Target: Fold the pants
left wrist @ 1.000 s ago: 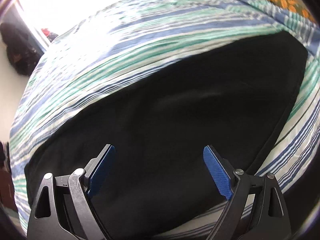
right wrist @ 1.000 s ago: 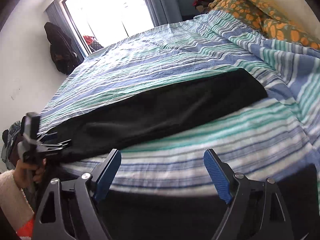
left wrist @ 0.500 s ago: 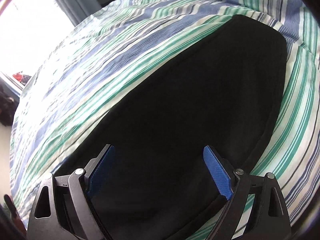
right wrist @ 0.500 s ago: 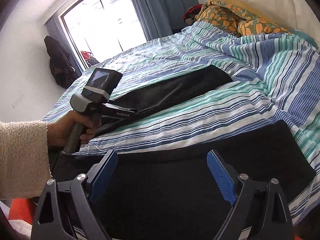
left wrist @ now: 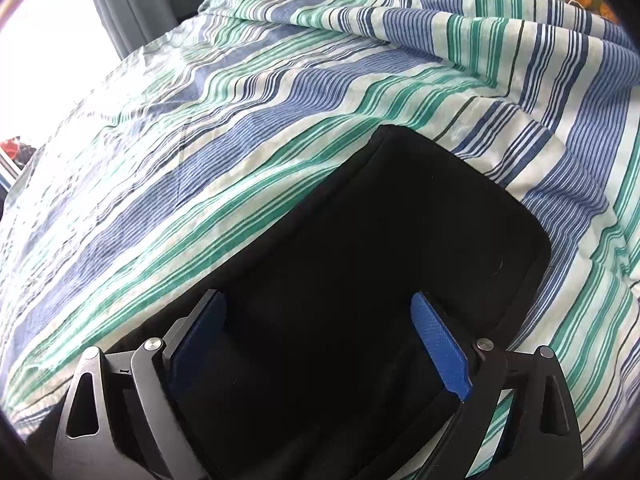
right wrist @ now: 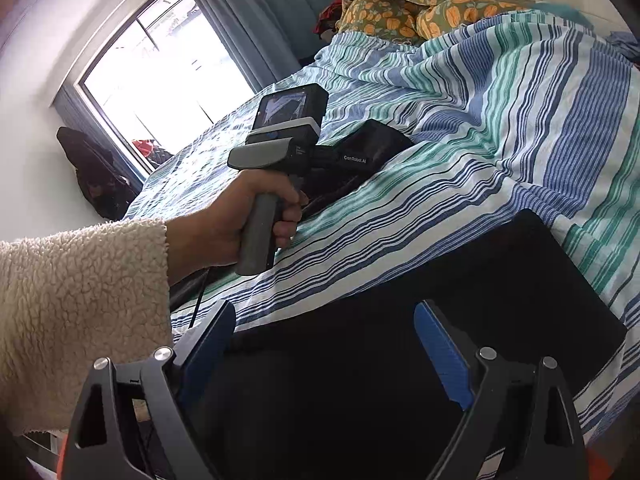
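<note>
Black pants lie on the striped bedspread [left wrist: 280,92]. In the left wrist view one leg [left wrist: 400,220] ends in a squared cuff edge just ahead of my left gripper [left wrist: 318,304], which hovers open over the cloth with nothing between its blue pads. In the right wrist view a nearer black stretch [right wrist: 500,280] lies under my right gripper [right wrist: 326,316], also open and holding nothing. Beyond it, the far leg [right wrist: 376,140] shows past the left tool, whose fingertips are hard to make out against the dark cloth.
A hand [right wrist: 240,216] in a cream fleece sleeve [right wrist: 80,300] grips the left tool's grey handle. An orange-patterned quilt [right wrist: 400,8] is heaped at the head of the bed. A window [right wrist: 160,60], blue curtains and a dark bag [right wrist: 96,176] stand beyond the far side.
The left gripper has slid along the far leg to its cuff end. The right gripper has moved over the near black cloth, which now fills the bottom of its view. Both have stayed open.
</note>
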A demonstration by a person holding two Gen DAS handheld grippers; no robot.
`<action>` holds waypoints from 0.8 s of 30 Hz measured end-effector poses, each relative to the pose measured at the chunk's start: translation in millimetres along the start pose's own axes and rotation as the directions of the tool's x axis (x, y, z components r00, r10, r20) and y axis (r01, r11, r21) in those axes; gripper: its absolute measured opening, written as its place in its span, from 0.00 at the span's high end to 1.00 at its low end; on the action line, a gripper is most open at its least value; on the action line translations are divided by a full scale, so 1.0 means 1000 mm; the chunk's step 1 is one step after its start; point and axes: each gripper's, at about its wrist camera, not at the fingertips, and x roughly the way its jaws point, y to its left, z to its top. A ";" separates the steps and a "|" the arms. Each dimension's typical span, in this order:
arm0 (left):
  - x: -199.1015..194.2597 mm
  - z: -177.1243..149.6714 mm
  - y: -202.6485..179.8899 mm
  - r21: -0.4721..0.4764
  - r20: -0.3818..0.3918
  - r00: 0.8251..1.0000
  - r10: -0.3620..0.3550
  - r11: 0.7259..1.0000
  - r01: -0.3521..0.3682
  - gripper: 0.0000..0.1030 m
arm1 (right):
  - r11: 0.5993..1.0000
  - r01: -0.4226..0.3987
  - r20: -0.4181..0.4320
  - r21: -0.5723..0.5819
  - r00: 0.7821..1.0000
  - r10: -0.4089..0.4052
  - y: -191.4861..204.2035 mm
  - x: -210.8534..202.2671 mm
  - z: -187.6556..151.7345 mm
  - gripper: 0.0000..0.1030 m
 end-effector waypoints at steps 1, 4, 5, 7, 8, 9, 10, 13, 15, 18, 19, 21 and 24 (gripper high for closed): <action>-0.007 -0.002 -0.001 0.001 0.009 1.000 -0.019 1.000 0.019 0.09 | 1.000 0.019 0.007 0.009 1.000 -0.020 -0.003 -0.002 0.000 0.12; -0.042 -0.012 -0.002 0.027 0.043 0.994 -0.103 0.994 0.102 0.10 | 0.996 0.060 0.027 0.063 0.998 -0.062 -0.019 -0.009 0.002 0.12; -0.057 -0.020 -0.005 0.042 0.049 0.989 -0.138 0.990 0.136 0.10 | 0.994 0.062 0.034 0.093 0.997 -0.065 -0.025 -0.011 0.003 0.12; -0.094 -0.045 -0.008 0.077 0.062 0.976 -0.207 0.976 0.202 0.10 | 0.987 0.077 0.054 0.141 0.995 -0.086 -0.037 -0.017 0.004 0.12; -0.114 -0.062 -0.010 0.091 0.071 0.969 -0.237 0.969 0.230 0.10 | 0.984 0.087 0.064 0.158 0.993 -0.098 -0.042 -0.020 0.004 0.12; -0.131 -0.080 -0.013 0.099 0.074 0.962 -0.263 0.962 0.255 0.10 | 0.980 0.092 0.074 0.174 0.992 -0.106 -0.046 -0.023 0.004 0.12; -0.149 -0.101 -0.015 0.097 0.071 0.955 -0.288 0.955 0.281 0.09 | 0.978 0.096 0.077 0.185 0.991 -0.112 -0.048 -0.024 0.005 0.12; -0.184 -0.179 -0.019 0.051 0.021 0.944 -0.330 0.943 0.328 0.08 | 0.979 0.088 0.054 0.184 0.994 -0.100 -0.049 -0.020 0.005 0.12; -0.190 -0.229 -0.015 0.028 -0.032 0.958 -0.284 0.958 0.285 0.08 | 0.986 0.063 0.034 0.152 0.997 -0.069 -0.042 -0.015 0.003 0.12; -0.187 -0.292 0.011 -0.036 -0.125 0.975 -0.181 0.983 0.178 0.08 | 0.996 0.018 -0.029 0.093 0.999 -0.015 -0.029 -0.002 -0.004 0.12; -0.189 -0.309 0.029 -0.083 -0.135 0.976 -0.170 0.984 0.160 0.07 | 0.997 0.026 -0.063 0.075 0.998 -0.021 -0.025 0.006 -0.008 0.12; -0.201 -0.341 0.066 -0.178 -0.137 0.980 -0.142 0.977 0.116 0.06 | 0.997 0.058 -0.118 0.055 0.992 -0.051 -0.022 0.018 -0.015 0.12; -0.218 -0.384 0.117 -0.261 -0.154 0.988 -0.004 0.965 -0.037 0.06 | 0.995 0.093 -0.115 0.049 0.990 -0.086 -0.020 0.021 -0.019 0.12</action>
